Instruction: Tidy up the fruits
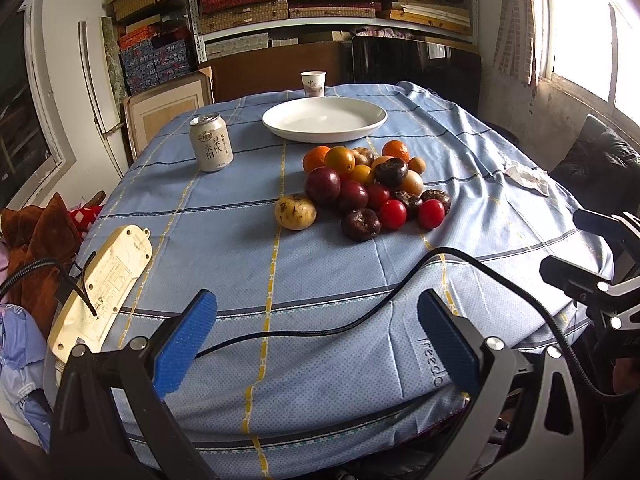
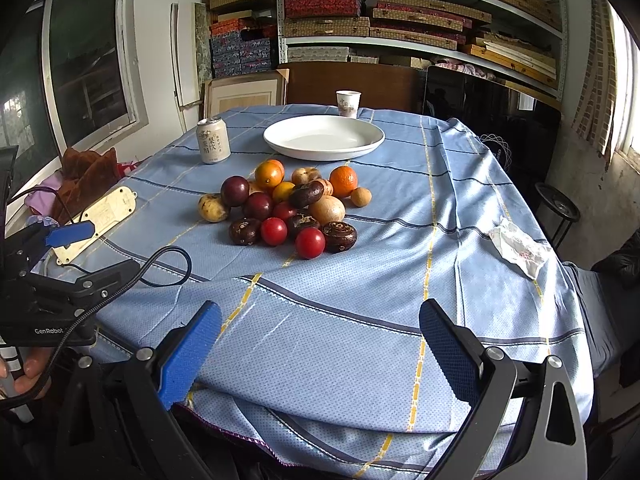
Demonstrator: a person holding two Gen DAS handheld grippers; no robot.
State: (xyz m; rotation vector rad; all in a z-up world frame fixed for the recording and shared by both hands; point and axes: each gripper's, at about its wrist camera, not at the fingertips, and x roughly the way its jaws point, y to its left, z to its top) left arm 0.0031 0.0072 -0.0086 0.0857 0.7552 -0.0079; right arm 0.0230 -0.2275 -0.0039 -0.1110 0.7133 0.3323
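Observation:
A pile of fruit [image 1: 362,186] lies mid-table: oranges, dark plums, red tomatoes, brown water chestnuts and a yellowish pear [image 1: 295,212] at its left edge. The pile also shows in the right wrist view [image 2: 288,208]. An empty white plate [image 1: 325,119] [image 2: 324,137] sits just behind it. My left gripper [image 1: 316,340] is open and empty, low over the table's near edge. My right gripper [image 2: 320,348] is open and empty, also over the near edge, well short of the fruit. The right gripper shows in the left wrist view at the right [image 1: 592,248].
A drink can [image 1: 211,143] stands left of the plate, a paper cup [image 1: 313,83] behind it. A power strip [image 1: 102,284] lies at the left edge with a black cable [image 1: 320,330] across the cloth. A crumpled tissue [image 2: 516,248] lies at the right. Shelves stand behind.

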